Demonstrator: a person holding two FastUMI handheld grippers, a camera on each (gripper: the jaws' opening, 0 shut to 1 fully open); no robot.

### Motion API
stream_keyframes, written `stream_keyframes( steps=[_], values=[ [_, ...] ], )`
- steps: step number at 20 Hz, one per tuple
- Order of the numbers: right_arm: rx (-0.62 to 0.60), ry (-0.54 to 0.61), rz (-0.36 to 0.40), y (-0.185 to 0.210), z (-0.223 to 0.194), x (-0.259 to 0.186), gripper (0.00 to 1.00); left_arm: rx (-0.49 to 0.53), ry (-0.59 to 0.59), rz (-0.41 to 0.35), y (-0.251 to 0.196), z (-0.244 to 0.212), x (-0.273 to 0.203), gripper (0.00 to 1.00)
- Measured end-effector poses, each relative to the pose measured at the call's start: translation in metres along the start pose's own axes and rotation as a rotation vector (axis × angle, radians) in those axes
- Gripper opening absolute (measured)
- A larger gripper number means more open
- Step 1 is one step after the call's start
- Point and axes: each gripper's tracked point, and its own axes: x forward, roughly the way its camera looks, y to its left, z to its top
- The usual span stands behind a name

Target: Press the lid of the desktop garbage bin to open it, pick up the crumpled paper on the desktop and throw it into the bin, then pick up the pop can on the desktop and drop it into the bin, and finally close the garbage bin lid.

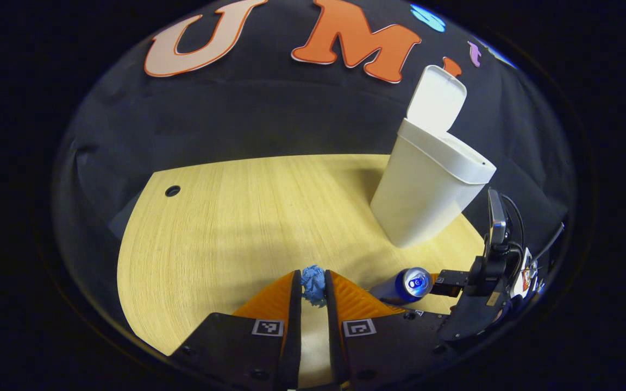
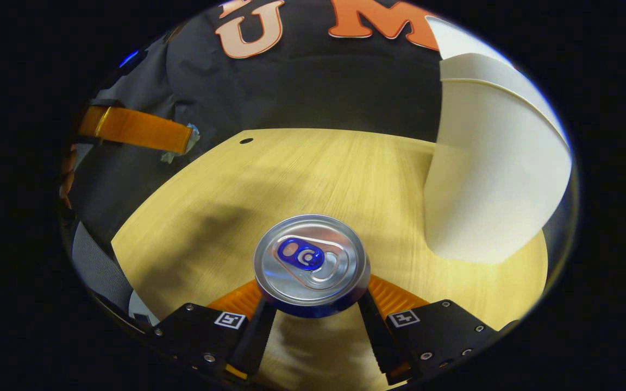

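Note:
Between my left gripper's [image 1: 311, 278] fingers sits a blue ball of crumpled paper [image 1: 313, 286], and the gripper is shut on it above the wooden table [image 1: 226, 217]. The right gripper view shows that left gripper [image 2: 187, 139] raised at the upper left, a scrap of the paper [image 2: 181, 151] at its tip. My right gripper [image 2: 313, 302] is shut on the upright blue pop can [image 2: 310, 263], one finger on each side. The left gripper view shows the can [image 1: 408, 285] and right gripper [image 1: 428, 283] at the lower right. The white bin [image 1: 427, 190] stands behind them, its lid [image 1: 437, 98] up.
In the right gripper view the bin [image 2: 492, 179] stands close on the right of the can. A small round hole [image 1: 172, 190] lies in the table near its far left edge. A person's hand and cables show behind the right gripper.

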Motion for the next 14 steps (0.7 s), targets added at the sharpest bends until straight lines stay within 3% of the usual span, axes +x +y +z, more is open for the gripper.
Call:
stream_keyframes(
  steps=[14],
  values=[
    [0.097,-0.04,-0.135,-0.003,0.008,-0.007,0.8,0.141,-0.163,-0.161,-0.01,0.077,0.026,0.26]
  ],
)
